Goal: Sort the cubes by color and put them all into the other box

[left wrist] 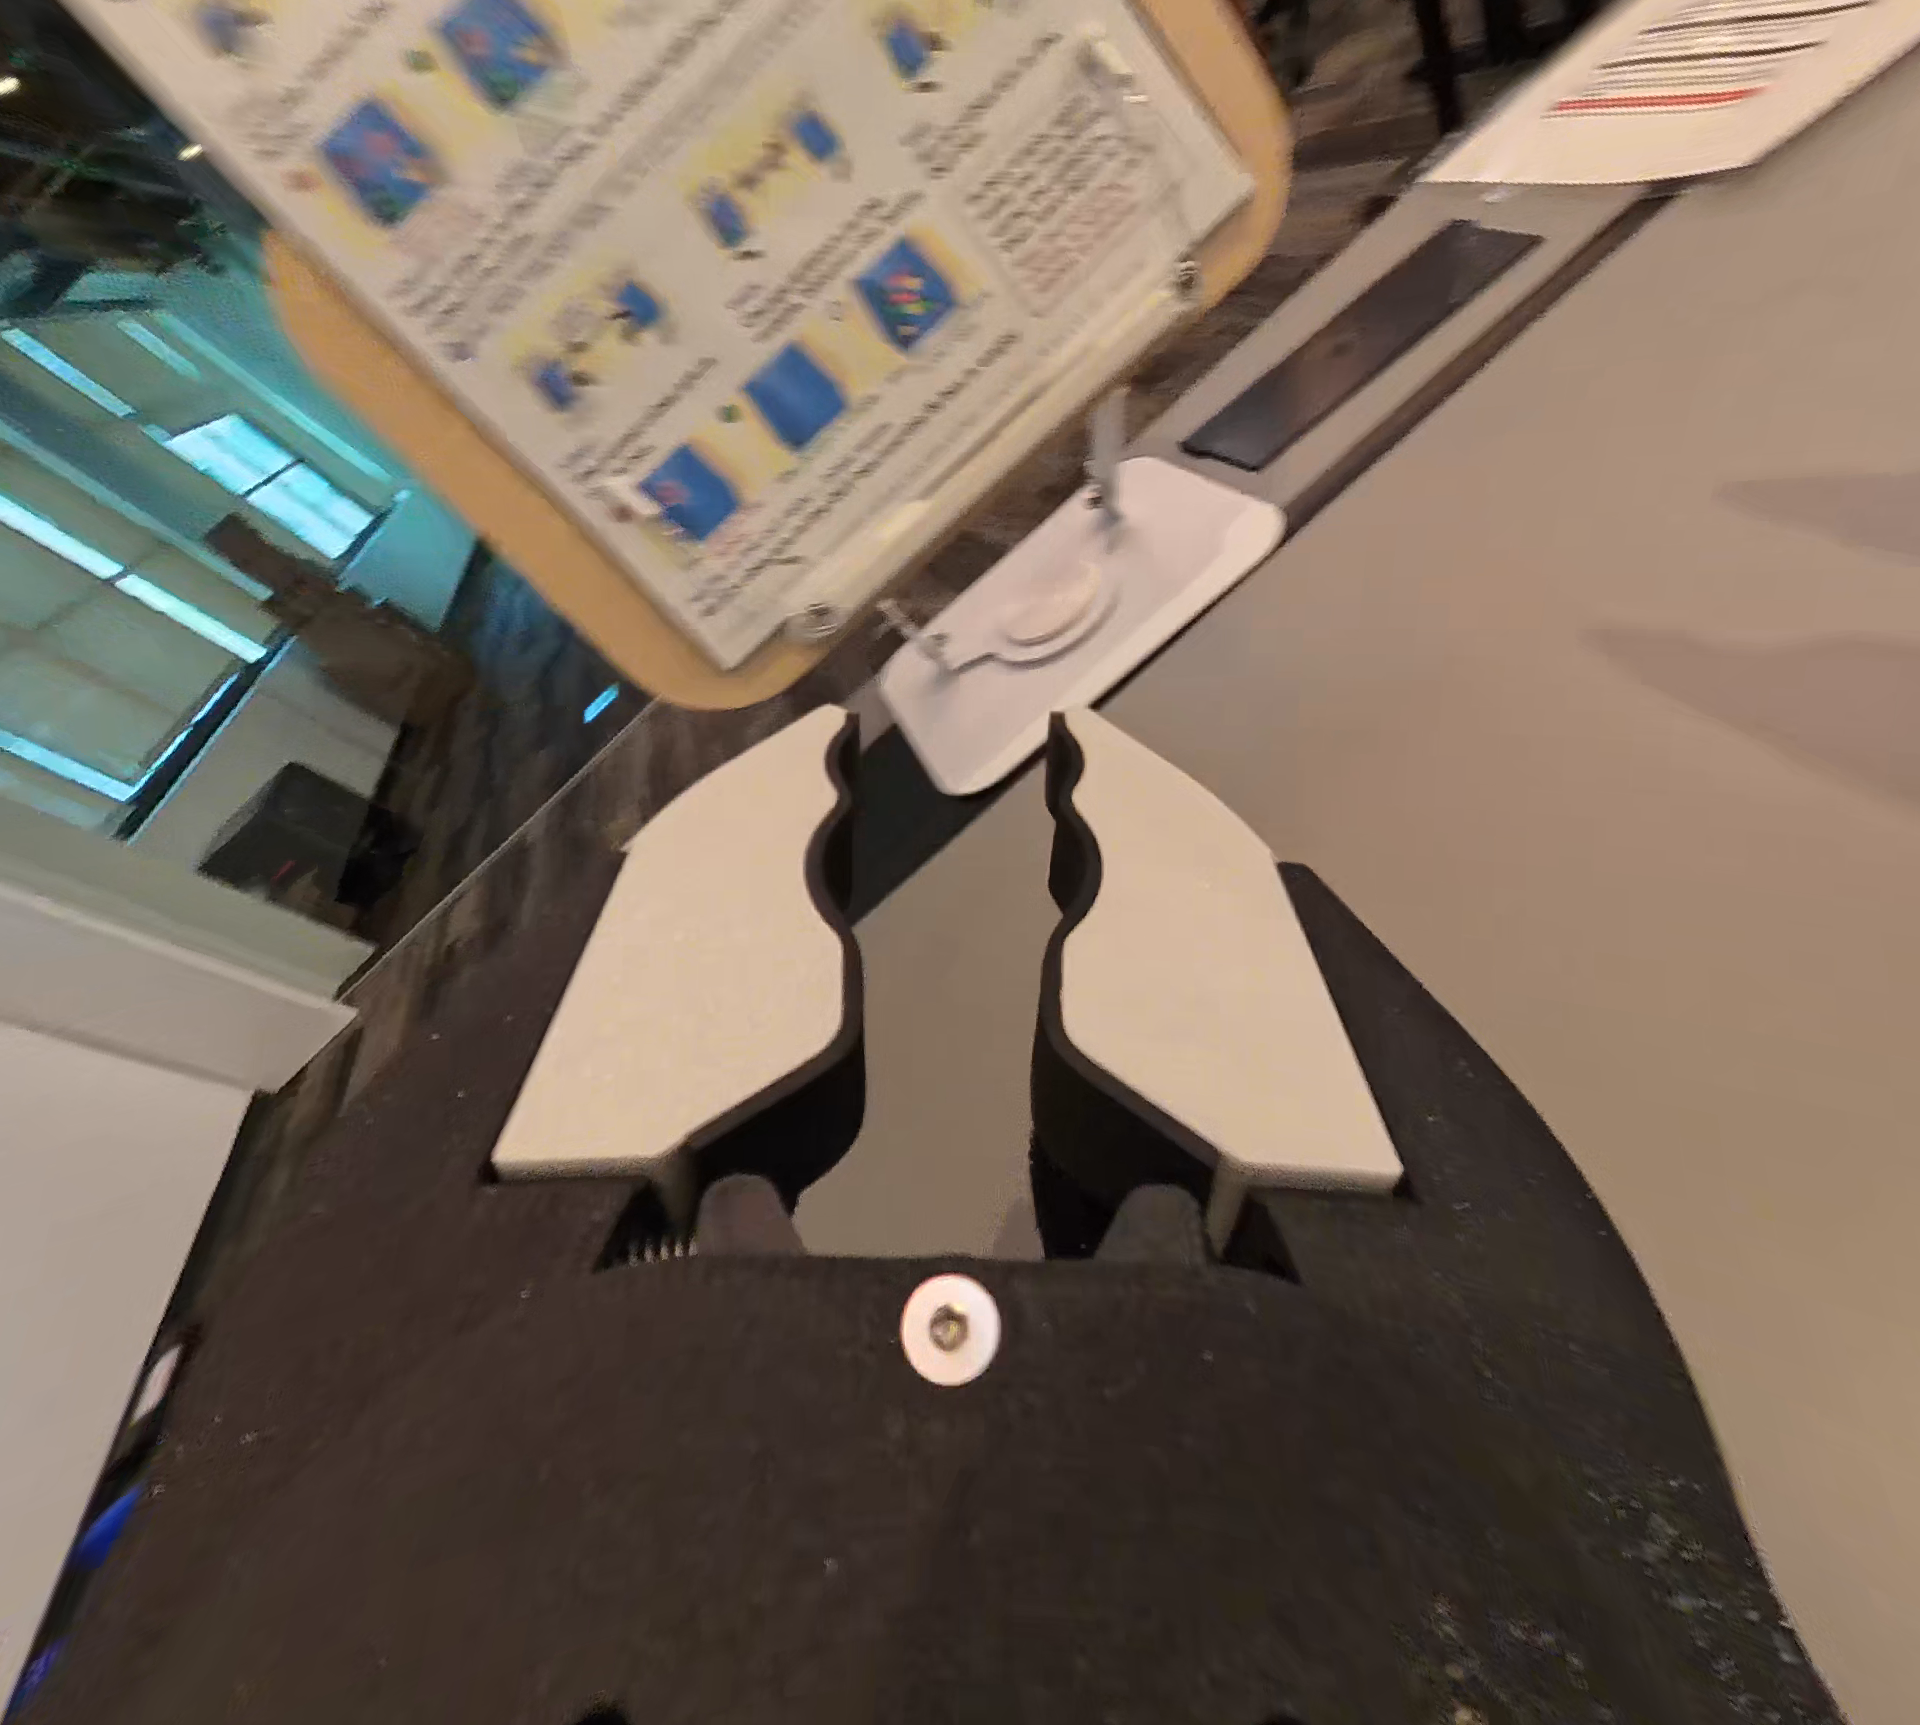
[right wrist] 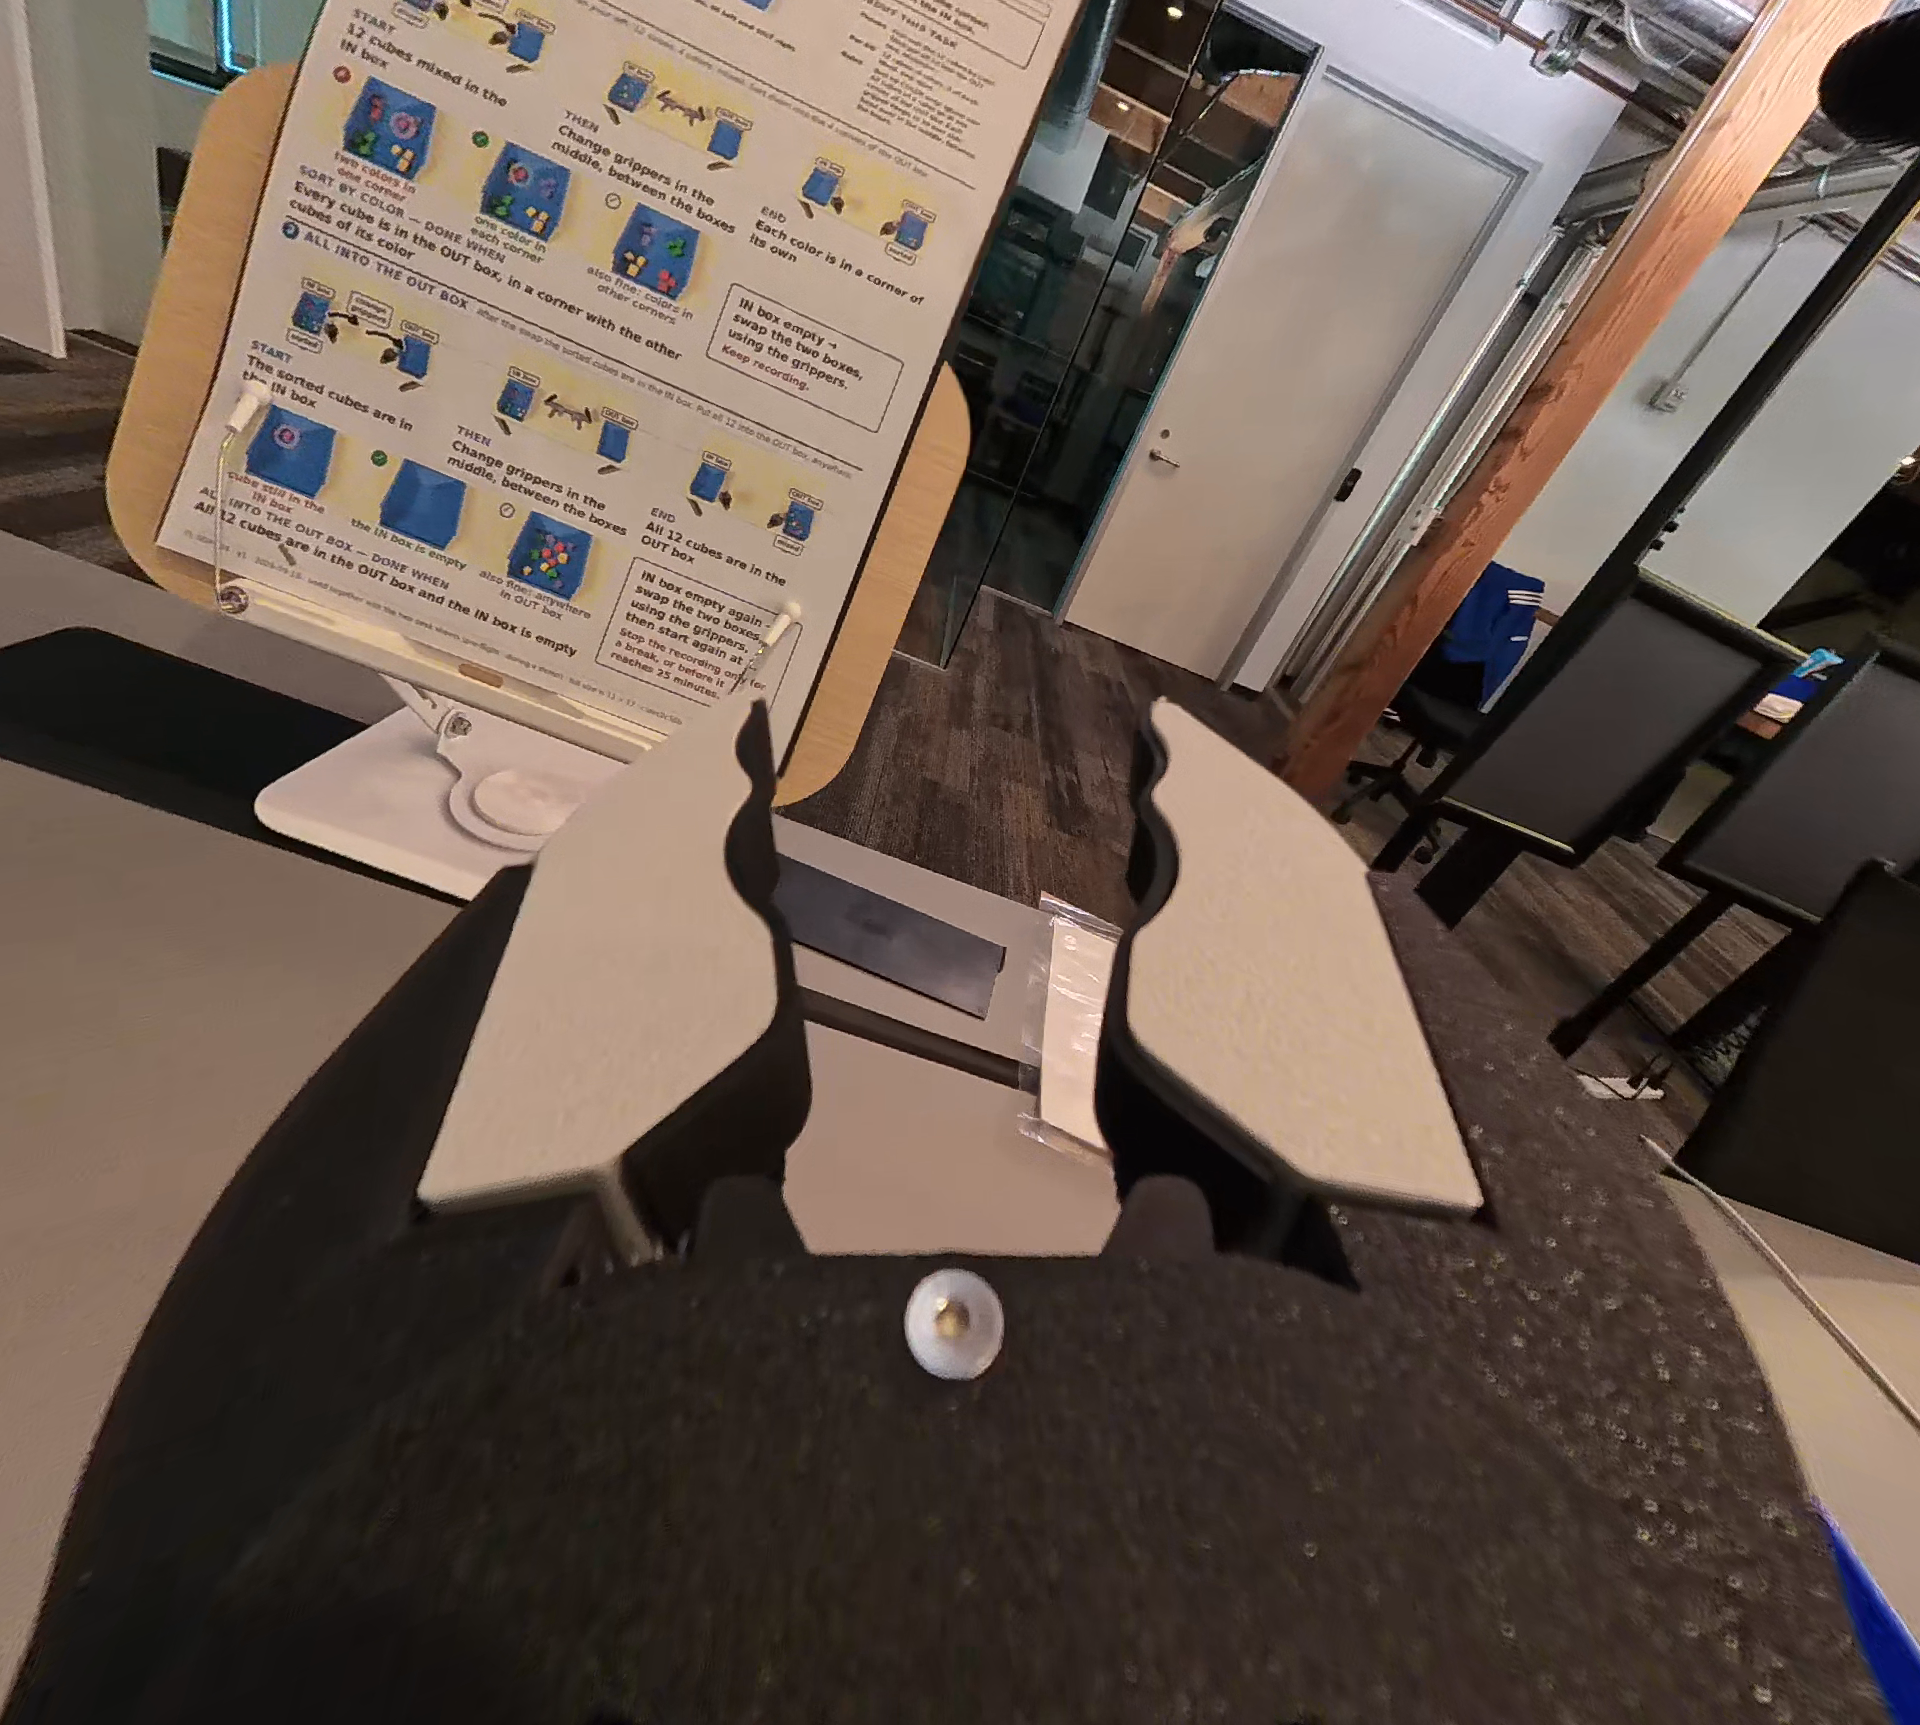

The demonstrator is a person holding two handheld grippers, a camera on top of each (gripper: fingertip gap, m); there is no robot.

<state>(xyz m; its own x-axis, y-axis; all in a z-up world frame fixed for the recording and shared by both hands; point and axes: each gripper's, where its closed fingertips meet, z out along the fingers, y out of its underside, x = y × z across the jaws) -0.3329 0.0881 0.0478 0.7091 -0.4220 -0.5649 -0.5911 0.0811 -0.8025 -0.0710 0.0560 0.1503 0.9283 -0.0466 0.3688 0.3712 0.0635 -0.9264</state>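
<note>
Neither view shows any cube or either box; only small pictures of blue boxes and coloured cubes appear on the instruction sheet (right wrist: pixel 623 252) at twelve o'clock.

We count one instruction sheet (right wrist: pixel 623 241) on one stand (right wrist: pixel 416 792), one taped paper strip (right wrist: pixel 1075 1010), one tabletop (right wrist: pixel 208 1000); cubes: none visible.

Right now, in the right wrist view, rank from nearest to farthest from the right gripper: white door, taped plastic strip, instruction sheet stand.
1. taped plastic strip, on the table just inside the right finger of the right gripper.
2. instruction sheet stand, ahead left.
3. white door, far right, across the floor.
</note>
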